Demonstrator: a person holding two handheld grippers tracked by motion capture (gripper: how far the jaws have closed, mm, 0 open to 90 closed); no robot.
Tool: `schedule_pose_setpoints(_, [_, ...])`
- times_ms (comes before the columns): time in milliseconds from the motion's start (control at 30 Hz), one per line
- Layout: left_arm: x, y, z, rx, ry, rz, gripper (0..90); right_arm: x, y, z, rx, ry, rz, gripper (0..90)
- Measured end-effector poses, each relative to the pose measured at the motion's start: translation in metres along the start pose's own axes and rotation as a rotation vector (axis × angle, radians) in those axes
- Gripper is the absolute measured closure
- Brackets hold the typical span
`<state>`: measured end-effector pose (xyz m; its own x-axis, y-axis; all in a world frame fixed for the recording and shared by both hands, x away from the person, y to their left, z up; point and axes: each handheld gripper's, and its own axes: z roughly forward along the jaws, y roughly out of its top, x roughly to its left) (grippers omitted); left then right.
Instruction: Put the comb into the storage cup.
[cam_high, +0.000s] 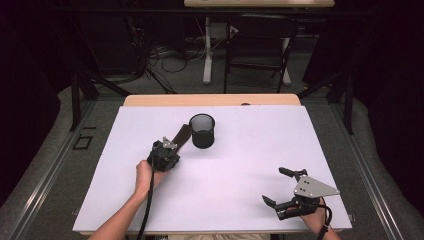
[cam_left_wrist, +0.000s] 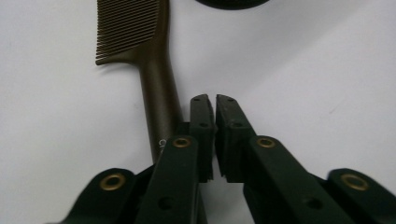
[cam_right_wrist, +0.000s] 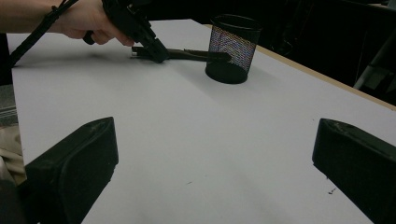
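A brown comb (cam_high: 182, 134) lies on the white table cover, its toothed end beside a black mesh cup (cam_high: 202, 131). My left gripper (cam_high: 173, 145) points down at the comb's handle end. In the left gripper view its jaws (cam_left_wrist: 215, 103) are all but shut, with a thin slit and nothing between the pads. The comb's handle (cam_left_wrist: 156, 88) runs along the left jaw and passes under it. From the right gripper view, the left gripper (cam_right_wrist: 156, 54) rests on the comb (cam_right_wrist: 196, 54), which reaches the cup (cam_right_wrist: 232, 46). My right gripper (cam_high: 275, 186) stands open and holds nothing near the front right.
The white cover (cam_high: 240, 165) spans the wooden table, whose far edge (cam_high: 210, 100) shows beyond it. Past the table stand a dark chair (cam_high: 260, 50), a white desk leg and cables on the floor. A cable trails from each gripper toward the person.
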<state>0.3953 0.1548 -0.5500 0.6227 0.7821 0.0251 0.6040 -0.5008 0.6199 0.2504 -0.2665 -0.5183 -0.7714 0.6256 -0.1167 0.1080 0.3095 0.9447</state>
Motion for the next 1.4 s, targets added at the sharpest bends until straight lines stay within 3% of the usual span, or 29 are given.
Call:
schedule_pose_setpoints(100, [-0.003,0.003,-0.005,-0.009,-0.021,0.011,71.0,0.0,0.0,0.0,0.002,0.0,0.0,0.0])
schedule_pose_setpoints(133, [-0.003,0.005,-0.008,-0.016,-0.022,0.009,71.0,0.0,0.0,0.0,0.002,0.0,0.0,0.0])
schedule_pose_setpoints(200, [-0.002,0.008,-0.016,-0.042,-0.014,0.006,58.0,0.0,0.0,0.0,-0.001,-0.002,0.001,0.0])
schedule_pose_setpoints(267, [-0.002,0.009,-0.019,-0.045,-0.012,0.0,54.3,0.0,0.0,0.0,0.0,-0.001,0.004,0.0])
schedule_pose_setpoints(300, [0.0,0.009,-0.022,-0.052,-0.008,-0.009,46.2,0.0,0.0,0.0,0.003,0.001,-0.001,0.0])
schedule_pose_setpoints(600, [0.007,0.012,-0.025,-0.048,0.003,-0.017,27.8,0.0,0.0,0.001,0.004,0.0,0.004,0.0])
schedule_pose_setpoints(700, [0.008,0.013,-0.025,-0.035,0.016,-0.018,17.0,0.0,0.0,0.001,0.004,0.0,0.004,0.0])
schedule_pose_setpoints(1133, [0.02,0.019,-0.02,-0.002,0.005,-0.07,4.5,-0.003,-0.004,0.004,0.033,-0.021,0.014,0.0])
schedule_pose_setpoints(1400, [0.03,0.02,-0.012,0.075,-0.019,-0.105,0.0,-0.001,-0.005,0.008,0.047,-0.015,0.009,0.0])
